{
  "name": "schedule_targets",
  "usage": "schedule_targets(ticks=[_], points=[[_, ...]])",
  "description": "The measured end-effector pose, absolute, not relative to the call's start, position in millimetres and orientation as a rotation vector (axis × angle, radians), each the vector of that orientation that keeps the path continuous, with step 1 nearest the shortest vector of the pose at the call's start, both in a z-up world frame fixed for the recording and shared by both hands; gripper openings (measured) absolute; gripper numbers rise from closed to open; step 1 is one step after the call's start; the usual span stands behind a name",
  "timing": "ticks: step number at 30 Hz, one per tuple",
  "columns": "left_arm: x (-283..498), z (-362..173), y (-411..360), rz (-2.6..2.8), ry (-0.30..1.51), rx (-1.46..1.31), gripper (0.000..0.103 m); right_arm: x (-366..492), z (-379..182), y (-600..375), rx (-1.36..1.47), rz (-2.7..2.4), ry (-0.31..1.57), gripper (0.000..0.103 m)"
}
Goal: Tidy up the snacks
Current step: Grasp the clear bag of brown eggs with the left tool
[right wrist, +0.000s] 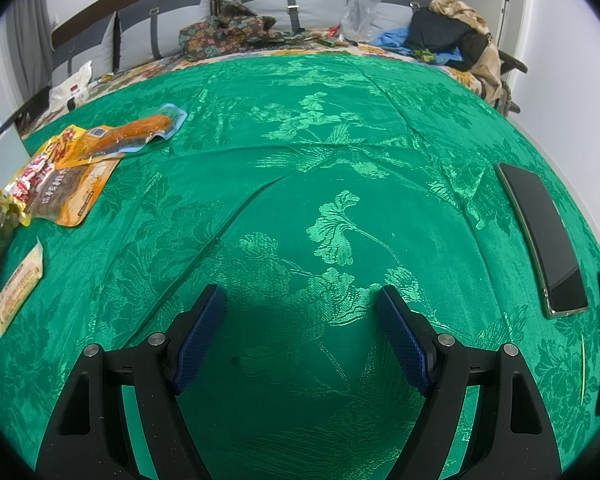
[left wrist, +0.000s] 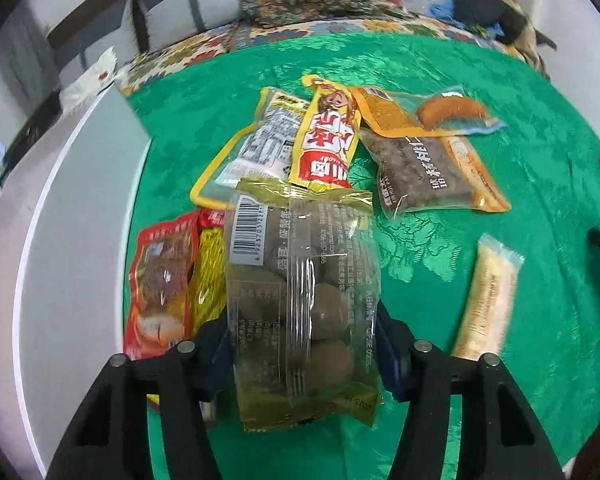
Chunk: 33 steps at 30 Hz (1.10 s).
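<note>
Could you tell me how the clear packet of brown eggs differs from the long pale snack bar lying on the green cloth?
The egg packet sits between the left gripper fingers, which press its sides; the pale snack bar lies apart on the green cloth, untouched. The egg packet is wide and see-through with gold ends; the bar is narrow and opaque cream. Both are sealed snack wrappers.

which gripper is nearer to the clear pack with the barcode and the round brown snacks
Left. The left gripper has the clear pack between its pads. The right gripper hangs open over bare green cloth, well off to the pack's right.
</note>
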<state>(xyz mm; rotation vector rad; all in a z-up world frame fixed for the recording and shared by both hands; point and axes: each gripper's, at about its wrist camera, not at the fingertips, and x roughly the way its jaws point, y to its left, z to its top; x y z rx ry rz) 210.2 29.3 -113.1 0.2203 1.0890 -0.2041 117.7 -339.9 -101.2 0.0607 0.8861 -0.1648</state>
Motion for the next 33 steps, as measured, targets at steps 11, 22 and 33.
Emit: schedule_targets(ticks=[11, 22, 33], points=[[105, -106, 46, -0.108, 1.123, -0.020, 0.059, 118, -101, -340, 0.061, -0.165, 0.886, 0.082], [115, -142, 54, -0.018, 1.109, -0.075, 0.087, 118, -101, -340, 0.061, -0.165, 0.886, 0.082], [105, -154, 57, 0.007, 1.001, -0.021, 0.103, 118, -101, -339, 0.061, -0.165, 0.886, 0.082]])
